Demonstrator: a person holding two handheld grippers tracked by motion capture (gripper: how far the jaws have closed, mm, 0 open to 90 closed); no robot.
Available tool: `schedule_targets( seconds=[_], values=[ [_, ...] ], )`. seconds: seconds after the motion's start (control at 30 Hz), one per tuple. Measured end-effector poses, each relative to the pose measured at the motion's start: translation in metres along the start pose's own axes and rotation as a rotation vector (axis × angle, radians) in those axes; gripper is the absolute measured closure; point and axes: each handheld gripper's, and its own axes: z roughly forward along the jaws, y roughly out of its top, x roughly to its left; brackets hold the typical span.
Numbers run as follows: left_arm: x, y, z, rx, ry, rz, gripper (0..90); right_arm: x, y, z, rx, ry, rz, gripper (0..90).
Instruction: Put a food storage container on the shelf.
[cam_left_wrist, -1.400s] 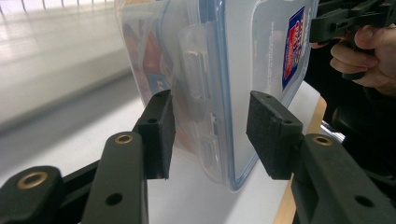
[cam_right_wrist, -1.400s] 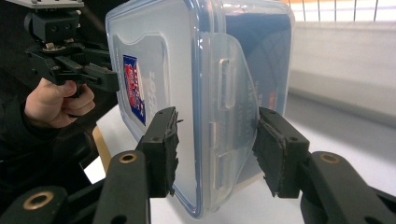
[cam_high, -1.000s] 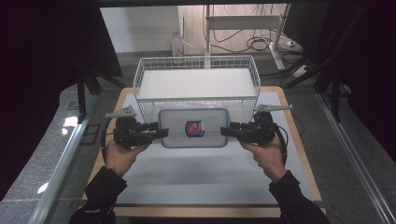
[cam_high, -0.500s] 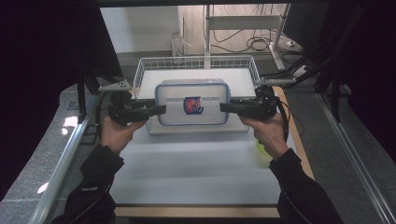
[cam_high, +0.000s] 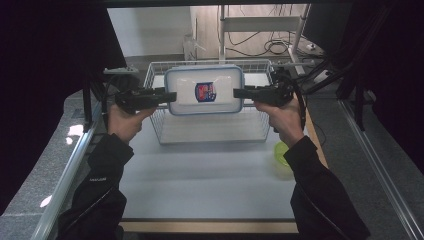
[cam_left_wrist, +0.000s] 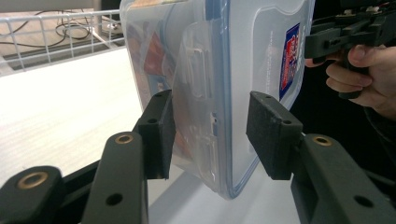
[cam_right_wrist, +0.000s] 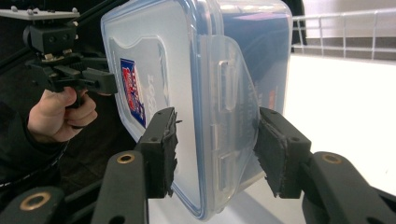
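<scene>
High view: clear lidded container, held level above the wire basket between your claws, left gripper and right gripper each pinching one short end, so the load stays balanced.

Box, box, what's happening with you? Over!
Both tools, left tool and right tool, clamped on box ends. Box held in the air over wire basket. Nothing in the way.
</scene>
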Motion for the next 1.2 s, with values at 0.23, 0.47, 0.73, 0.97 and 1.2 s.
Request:
schedule_targets(
  seconds=[0.23,0.47,0.73,0.97,1.2],
  values=[
    [0.014,0.009,0.011,-0.02,-0.006,-0.033,52.7,-0.012,0.012,0.007,-0.006,-0.015,0.026,49.7],
    [0.024,0.013,0.026,-0.008,0.001,-0.057,52.4,-0.029,0.013,0.012,-0.005,-0.026,0.057,49.0],
    [0.029,0.009,0.037,0.005,0.002,-0.065,52.1,-0.039,0.01,0.014,0.008,-0.046,0.073,48.3],
    [0.029,0.006,0.04,-0.008,0.018,-0.039,50.8,-0.043,0.009,0.015,0.008,-0.049,0.073,47.5],
    [0.03,0.007,0.039,-0.024,0.052,-0.035,46.9,-0.041,0.012,0.019,0.006,-0.101,0.049,43.8]
  ],
)
